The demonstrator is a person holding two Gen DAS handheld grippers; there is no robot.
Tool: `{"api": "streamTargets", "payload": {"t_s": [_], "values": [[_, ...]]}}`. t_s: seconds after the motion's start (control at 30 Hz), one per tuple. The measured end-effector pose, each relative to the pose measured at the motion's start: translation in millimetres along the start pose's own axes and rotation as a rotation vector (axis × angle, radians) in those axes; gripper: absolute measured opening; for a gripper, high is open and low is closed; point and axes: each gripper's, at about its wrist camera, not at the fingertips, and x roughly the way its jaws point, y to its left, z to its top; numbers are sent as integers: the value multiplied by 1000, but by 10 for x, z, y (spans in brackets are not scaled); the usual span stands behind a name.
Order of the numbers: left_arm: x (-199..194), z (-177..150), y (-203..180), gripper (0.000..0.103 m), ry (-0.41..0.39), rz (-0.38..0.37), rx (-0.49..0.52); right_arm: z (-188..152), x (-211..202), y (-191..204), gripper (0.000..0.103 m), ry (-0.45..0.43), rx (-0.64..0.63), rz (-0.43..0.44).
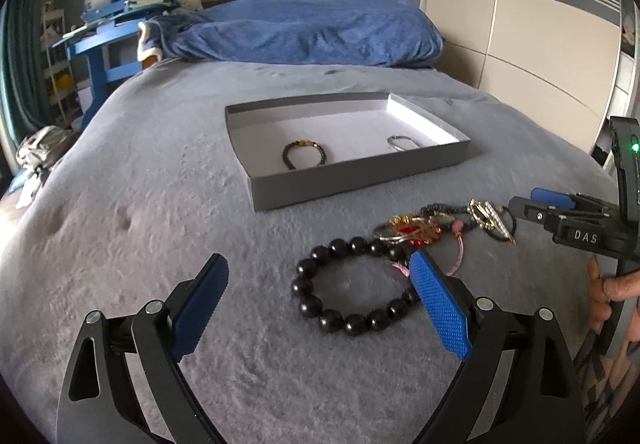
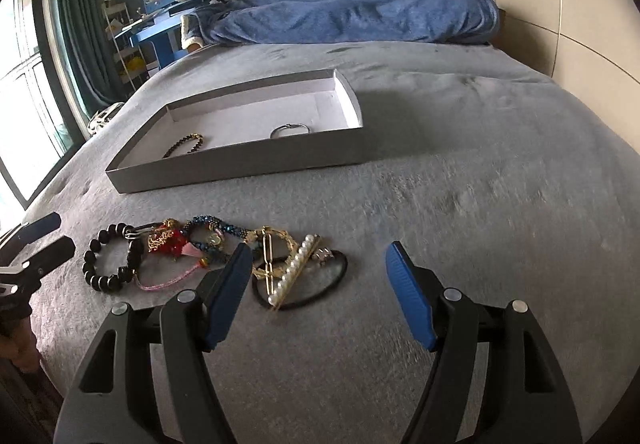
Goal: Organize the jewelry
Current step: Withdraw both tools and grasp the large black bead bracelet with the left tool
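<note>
While both tools hover low over the grey bed (image 1: 120,228), the left hand-held gripper (image 1: 320,284) stands spread wide and grasps nothing, its jaws flanking the black bead bracelet (image 1: 344,284). The right hand-held gripper (image 2: 320,276) is likewise released and empty, above the pearl clip (image 2: 292,268) and black hair tie (image 2: 320,284). Just beyond lies a tangle of red, gold and blue jewelry (image 2: 180,240). Farther off, the shallow grey box (image 1: 360,180) holds a dark braided bracelet (image 1: 304,154) and a silver bangle (image 1: 402,142), well apart. A blue blanket (image 1: 304,32) lies at the far end.
</note>
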Motion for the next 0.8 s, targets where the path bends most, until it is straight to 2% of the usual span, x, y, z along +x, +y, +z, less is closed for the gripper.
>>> {"api": "streamTargets", "payload": {"t_s": [0.13, 0.23, 0.3, 0.47, 0.53, 0.6, 0.63, 0.8], "values": [[91, -20, -28, 89, 35, 1, 12, -26, 6, -38, 69, 5, 7, 1], [167, -20, 30, 80, 69, 8, -14, -36, 15, -54, 69, 12, 11, -1], [250, -25, 85, 66, 105, 21, -37, -44, 26, -71, 69, 16, 17, 0], [428, -61, 95, 51, 174, 42, -26, -58, 68, -75, 69, 35, 14, 3], [451, -71, 55, 40, 183, 46, -1, -60, 79, -66, 69, 39, 13, 7], [448, -72, 23, 22, 178, 52, 21, -61, 84, -66, 69, 40, 11, 12], [441, -76, 13, 18, 175, 60, 30, -64, 83, -59, 69, 40, 9, 15], [367, -71, 128, 15, 161, 75, -14, -48, 68, 15, 69, 25, -5, 46]]}}
